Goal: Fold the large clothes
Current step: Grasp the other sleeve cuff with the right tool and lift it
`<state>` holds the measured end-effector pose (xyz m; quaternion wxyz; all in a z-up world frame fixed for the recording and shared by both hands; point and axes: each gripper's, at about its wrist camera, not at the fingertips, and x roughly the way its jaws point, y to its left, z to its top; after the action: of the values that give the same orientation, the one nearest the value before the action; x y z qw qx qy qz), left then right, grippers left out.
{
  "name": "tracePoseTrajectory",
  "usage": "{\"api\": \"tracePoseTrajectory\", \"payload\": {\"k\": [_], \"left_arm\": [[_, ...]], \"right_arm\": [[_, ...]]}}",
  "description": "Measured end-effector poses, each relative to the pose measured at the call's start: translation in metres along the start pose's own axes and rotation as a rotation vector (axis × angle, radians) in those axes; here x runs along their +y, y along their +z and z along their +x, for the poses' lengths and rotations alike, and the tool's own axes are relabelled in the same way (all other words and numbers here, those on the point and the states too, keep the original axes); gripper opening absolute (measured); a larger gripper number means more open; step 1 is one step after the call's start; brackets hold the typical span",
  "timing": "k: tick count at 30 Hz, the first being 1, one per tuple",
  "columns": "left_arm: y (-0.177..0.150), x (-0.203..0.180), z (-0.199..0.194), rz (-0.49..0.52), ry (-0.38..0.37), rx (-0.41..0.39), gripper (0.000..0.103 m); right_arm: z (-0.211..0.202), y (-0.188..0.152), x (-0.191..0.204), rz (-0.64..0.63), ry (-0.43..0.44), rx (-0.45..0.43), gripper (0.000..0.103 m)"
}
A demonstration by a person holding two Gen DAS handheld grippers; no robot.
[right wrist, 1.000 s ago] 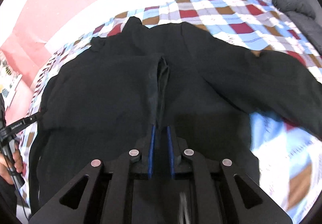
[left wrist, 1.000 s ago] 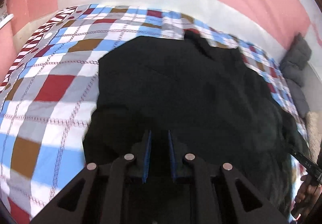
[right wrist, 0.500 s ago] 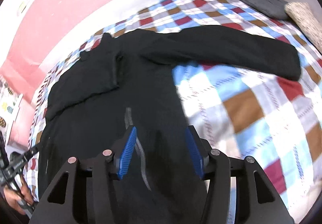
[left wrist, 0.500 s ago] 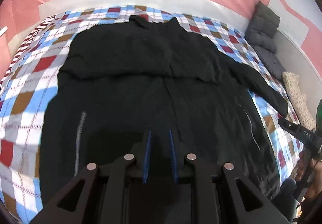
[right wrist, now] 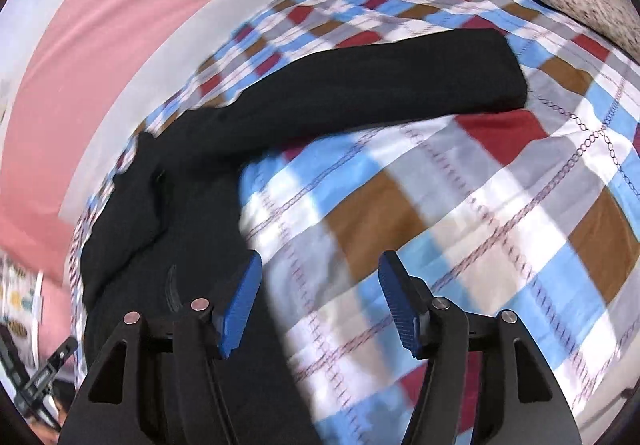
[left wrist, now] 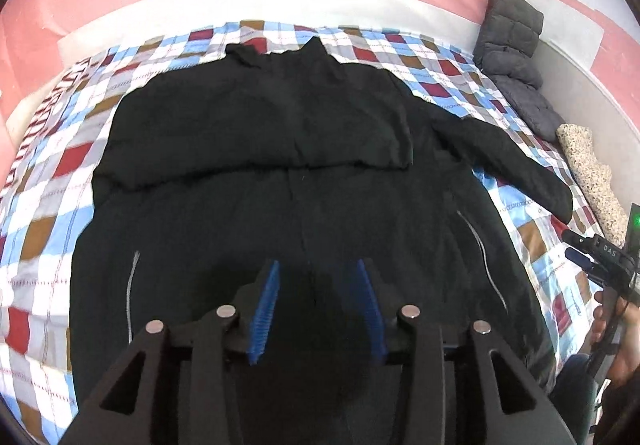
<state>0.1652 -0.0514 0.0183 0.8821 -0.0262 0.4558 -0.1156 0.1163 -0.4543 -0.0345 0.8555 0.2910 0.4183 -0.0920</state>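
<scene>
A large black jacket (left wrist: 304, 173) lies spread on a checked bedspread (left wrist: 44, 205). One sleeve is folded across its chest; the other sleeve (left wrist: 516, 165) stretches out to the right. My left gripper (left wrist: 316, 309) hovers over the jacket's lower middle, jaws opening, with nothing pinched between the blue pads. In the right wrist view the outstretched sleeve (right wrist: 380, 93) runs up and to the right. My right gripper (right wrist: 320, 301) is over the jacket's right edge and the bedspread (right wrist: 500, 213), jaws opening and empty.
Grey quilted cushions (left wrist: 516, 73) and a speckled cushion (left wrist: 592, 181) lie along the bed's right side by the white wall. Pink wall runs behind the bed. A hand (left wrist: 616, 333) with the other gripper shows at the left wrist view's right edge.
Both grippers went from shut on the black cloth to open and let it go. The left one moved to the jacket's middle; the right one swung right over the bedspread, toward the outstretched sleeve.
</scene>
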Motion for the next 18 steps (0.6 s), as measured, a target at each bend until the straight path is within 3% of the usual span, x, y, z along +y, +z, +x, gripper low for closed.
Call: {"api": "tracePoseTrajectory", "payload": {"k": [8, 18], "left_arm": [[0.042, -0.013, 0.036, 0.05, 0.003, -0.013, 0.043], [0.087, -0.008, 0.095, 0.053, 0.026, -0.015, 0.043]], "right_arm": [[0.042, 0.053, -0.068, 0.153, -0.055, -0.014, 0.061], [0.068, 0.089, -0.125, 0.391, 0.03, -0.097, 0.062]]}}
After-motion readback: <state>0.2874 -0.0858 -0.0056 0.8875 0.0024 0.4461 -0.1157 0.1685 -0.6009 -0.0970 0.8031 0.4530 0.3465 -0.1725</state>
